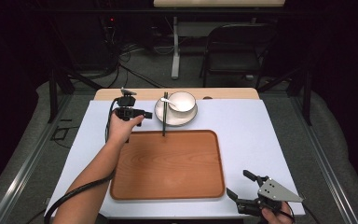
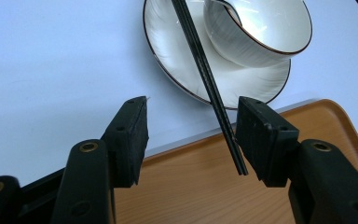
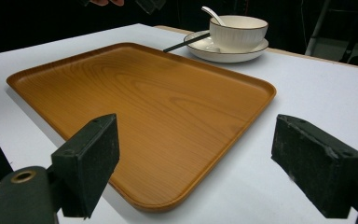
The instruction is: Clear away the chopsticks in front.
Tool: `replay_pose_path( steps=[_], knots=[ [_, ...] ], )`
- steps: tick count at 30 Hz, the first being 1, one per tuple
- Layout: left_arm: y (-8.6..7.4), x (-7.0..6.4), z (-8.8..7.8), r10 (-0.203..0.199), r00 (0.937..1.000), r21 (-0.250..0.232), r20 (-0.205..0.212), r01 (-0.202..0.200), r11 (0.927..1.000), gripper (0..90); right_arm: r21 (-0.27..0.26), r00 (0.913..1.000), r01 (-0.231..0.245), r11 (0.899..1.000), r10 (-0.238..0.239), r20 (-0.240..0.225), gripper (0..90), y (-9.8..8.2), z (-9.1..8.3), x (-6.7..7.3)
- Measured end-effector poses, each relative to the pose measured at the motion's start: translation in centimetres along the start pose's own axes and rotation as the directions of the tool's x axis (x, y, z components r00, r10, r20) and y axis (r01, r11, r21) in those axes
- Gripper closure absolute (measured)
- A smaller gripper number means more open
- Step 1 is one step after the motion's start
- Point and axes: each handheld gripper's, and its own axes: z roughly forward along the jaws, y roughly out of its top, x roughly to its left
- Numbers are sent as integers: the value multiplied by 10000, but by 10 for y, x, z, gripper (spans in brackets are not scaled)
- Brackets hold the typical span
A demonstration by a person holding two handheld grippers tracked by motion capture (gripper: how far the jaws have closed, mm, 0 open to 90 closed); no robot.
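Chopsticks (image 1: 164,114), a black pair lying together, rest with their far end across the saucer (image 1: 161,114) and their near end over the far rim of the wooden tray (image 1: 168,165). That propped lie keeps the near end off the tabletop (image 1: 251,121), which should make it easier to pinch. A bowl (image 1: 182,101) with a white spoon (image 1: 168,101) in it sits on the saucer, at the far middle of the tabletop.

Left gripper (image 1: 144,113) is at the far left corner of the tray, just left of the saucer, pointing right toward the chopsticks. In the left gripper view its fingers (image 2: 130,140) stand apart with nothing pressed between them; the near end of the chopsticks (image 2: 214,93) lies close against one pad, and I cannot tell if it touches. Reading: lining up for a grab on the chopsticks, grip not yet made.

Right gripper (image 1: 242,186) rests at the near right edge of the tabletop, beside the tray's near right corner, fingers (image 3: 91,161) wide apart and empty, apparently waiting. Tray surface is bare, probably the place the dishes are meant to go.
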Motion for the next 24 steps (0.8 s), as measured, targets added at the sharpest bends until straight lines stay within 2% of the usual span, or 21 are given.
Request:
replay_pose_path(
  steps=[2, 7, 11, 17, 20, 21, 24],
  knots=[
    [3, 0, 3, 23, 9999, 142, -111, -22, 9999, 450, -3, 10000, 0, 10000, 0, -1, 145, 0, 0, 0],
    [12, -3, 8, -310, 9994, 269, -118, 313, 9991, 468, -4, 10000, -36, 10000, 36, -15, 144, 0, 0, 0],
    [17, -7, 12, -247, 9992, 398, -316, 259, 9989, 470, -17, 10000, 13, 10000, -13, -46, 144, 0, 0, 0],
    [21, -16, 19, -578, 9983, 433, -105, 583, 9974, 540, -13, 10000, -19, 10000, 19, -30, 144, 0, 0, 0],
    [19, -21, 28, -492, 9986, 700, -199, 505, 9963, 560, -22, 10000, -51, 10000, 51, -24, 144, 0, -1, 0],
    [17, -24, 33, -462, 9987, 948, -236, 482, 9943, 577, -19, 10000, -53, 10000, 53, -30, 145, 0, -1, 0],
    [15, -26, 39, -531, 9983, 1136, -246, 555, 9920, 595, -15, 10000, -50, 10000, 49, -36, 144, 0, -1, 0]
  ],
)
